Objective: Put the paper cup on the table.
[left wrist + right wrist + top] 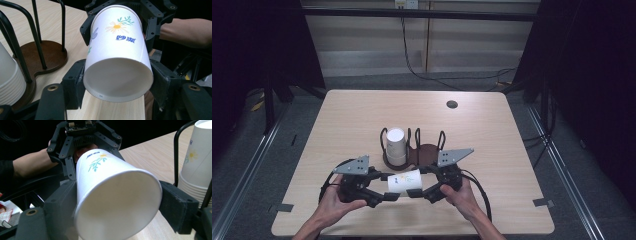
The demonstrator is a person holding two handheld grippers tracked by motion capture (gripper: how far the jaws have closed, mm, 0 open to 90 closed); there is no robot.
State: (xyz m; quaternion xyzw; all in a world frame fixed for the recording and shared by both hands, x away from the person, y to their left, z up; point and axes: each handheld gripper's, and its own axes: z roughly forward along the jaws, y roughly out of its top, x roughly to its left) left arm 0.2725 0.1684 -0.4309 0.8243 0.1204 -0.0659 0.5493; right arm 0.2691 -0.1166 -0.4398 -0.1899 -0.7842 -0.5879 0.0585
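A white paper cup [404, 182] with a flower print lies on its side in the air above the table's near edge, between my two grippers. My left gripper [387, 192] is shut on one end of the cup [117, 50], its jaws pressed on both sides. From the other side my right gripper [424, 190] has its jaws against the cup [112, 185] as well. Each gripper view faces the opposite gripper past the cup: the right gripper [117, 15] and the left gripper [85, 152]. A person's hands hold both tools.
Just behind the cup stands a brown wooden cup holder [424, 152] with black wire loops; its left slot holds a stack of upside-down paper cups [395, 145]. The wooden table [362, 110] has a cable hole [452, 104] at the back right. Cables lie on the floor beyond.
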